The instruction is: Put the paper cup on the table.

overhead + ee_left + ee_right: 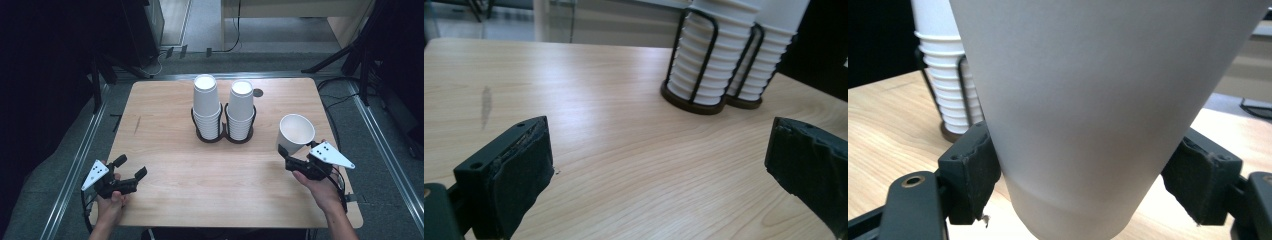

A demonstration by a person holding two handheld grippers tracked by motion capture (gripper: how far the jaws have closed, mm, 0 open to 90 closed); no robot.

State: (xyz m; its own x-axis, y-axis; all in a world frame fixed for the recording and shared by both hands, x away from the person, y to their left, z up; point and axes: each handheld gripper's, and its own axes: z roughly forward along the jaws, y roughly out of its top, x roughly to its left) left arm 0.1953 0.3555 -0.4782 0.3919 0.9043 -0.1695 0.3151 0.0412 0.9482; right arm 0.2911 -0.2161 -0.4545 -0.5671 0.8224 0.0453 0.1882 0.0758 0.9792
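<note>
The right gripper [295, 155] has a single white paper cup [295, 132] clamped low on its body, near the right edge of the tabletop [165, 125]. In the right gripper view the two black pads press against opposite sides of the cup just above its base, so the jaws are closed onto it at about the cup's width. The cup leans: its open mouth tips up and toward the near side, its long axis slanting up and away from the hand, its base at the jaws.

Two stacks of cups [223, 107] stand upright in a black wire holder [224, 136] toward the middle of the far edge, up and to the left of the held cup and well apart from it. The right hand is clearly the nearer one to the cup.

The left gripper [131, 170] sits near the near-left corner, jaws spread wide with nothing between them, bare wood showing in the gap, pointing roughly toward the stacks.
</note>
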